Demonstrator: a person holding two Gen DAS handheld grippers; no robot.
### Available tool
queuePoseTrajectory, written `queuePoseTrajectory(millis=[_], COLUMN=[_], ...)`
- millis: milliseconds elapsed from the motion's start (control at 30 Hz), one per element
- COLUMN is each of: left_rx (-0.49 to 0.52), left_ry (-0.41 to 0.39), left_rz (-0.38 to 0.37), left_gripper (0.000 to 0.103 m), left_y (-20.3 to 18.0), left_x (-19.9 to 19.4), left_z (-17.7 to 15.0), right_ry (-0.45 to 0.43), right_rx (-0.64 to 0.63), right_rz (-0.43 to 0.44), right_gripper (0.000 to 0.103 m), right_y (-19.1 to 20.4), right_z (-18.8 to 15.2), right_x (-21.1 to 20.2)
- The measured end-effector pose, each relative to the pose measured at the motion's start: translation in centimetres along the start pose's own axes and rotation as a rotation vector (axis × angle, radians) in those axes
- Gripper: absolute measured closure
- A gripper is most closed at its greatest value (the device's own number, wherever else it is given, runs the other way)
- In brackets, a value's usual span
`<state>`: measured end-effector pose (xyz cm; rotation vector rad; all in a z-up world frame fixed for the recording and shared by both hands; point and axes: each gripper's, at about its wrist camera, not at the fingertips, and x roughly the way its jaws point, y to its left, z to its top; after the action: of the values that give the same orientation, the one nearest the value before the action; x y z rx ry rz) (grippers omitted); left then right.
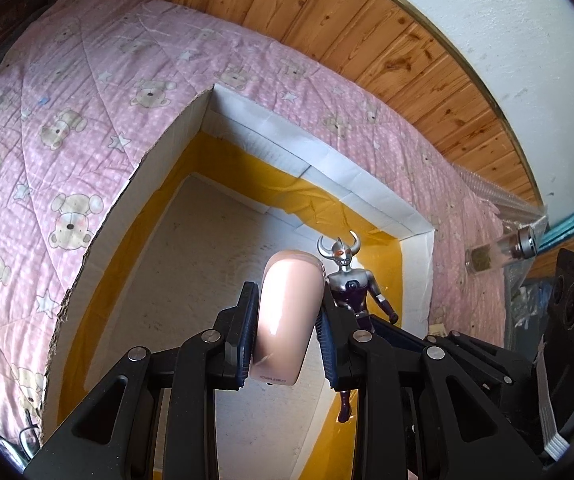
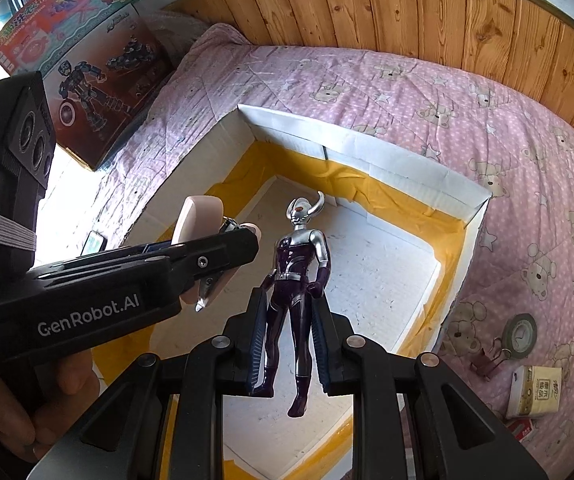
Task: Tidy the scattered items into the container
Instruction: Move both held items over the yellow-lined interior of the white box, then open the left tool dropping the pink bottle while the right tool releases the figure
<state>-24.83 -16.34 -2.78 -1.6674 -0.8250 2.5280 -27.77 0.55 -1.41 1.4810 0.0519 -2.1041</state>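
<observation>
Foam-white walls of the container point(image 2: 367, 148) sit on the bed's pink quilt point(image 2: 507, 128), open for dropping. Left gripper point(image 1: 287, 320) fingers clamp a beige case point(image 1: 287, 312); right gripper point(image 2: 289, 320) fingers pinch the toy figure point(image 2: 299, 272) by its legs (both poised above the bare floor, likely for release).

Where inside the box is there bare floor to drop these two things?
The box floor is bare all over, bordered by yellow tape along its walls. Outside, the blanket near the right is crowded: tape roll, binder clip, tissue pack.
</observation>
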Motion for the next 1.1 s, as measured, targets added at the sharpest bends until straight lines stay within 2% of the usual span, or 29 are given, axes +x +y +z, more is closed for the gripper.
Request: queuePoseTrajectory(millis=[233, 600, 733, 900, 967, 1100], left_rx=[0.028, 0.035, 0.073, 0.114, 0.100, 0.082], left_ry=[0.013, 0.054, 0.054, 0.033, 0.037, 0.019], left_rz=[0.033, 0.091, 0.112, 0.192, 0.218, 0.201], left_gripper=[0.074, 0.074, 0.074, 0.072, 0.060, 0.057], left_y=[-0.4, 0.6, 0.2, 0.2, 0.6, 1.1], left_x=[1.9, 5.2, 6.1, 6.9, 7.0, 5.6], left_z=[0.7, 1.8, 1.8, 2.0, 2.3, 2.1], right_ry=[0.055, 0.118, 0.150, 0.177, 0.191, 0.150], right_rx=[0.041, 0.029, 0.019, -0.032, -0.051, -0.065], right_rz=[0.002, -0.083, -0.092, -0.146, -0.162, -0.168], right_gripper=[0.079, 0.079, 0.079, 0.079, 0.075, 0.069], right_y=[-1.2, -1.7, -1.4, -1.0, -1.0, -0.4], right_z=[0.9, 2.3, 2.7, 2.9, 2.7, 1.9], right_x=[1.9, 4.0, 4.9, 6.0, 6.2, 4.8])
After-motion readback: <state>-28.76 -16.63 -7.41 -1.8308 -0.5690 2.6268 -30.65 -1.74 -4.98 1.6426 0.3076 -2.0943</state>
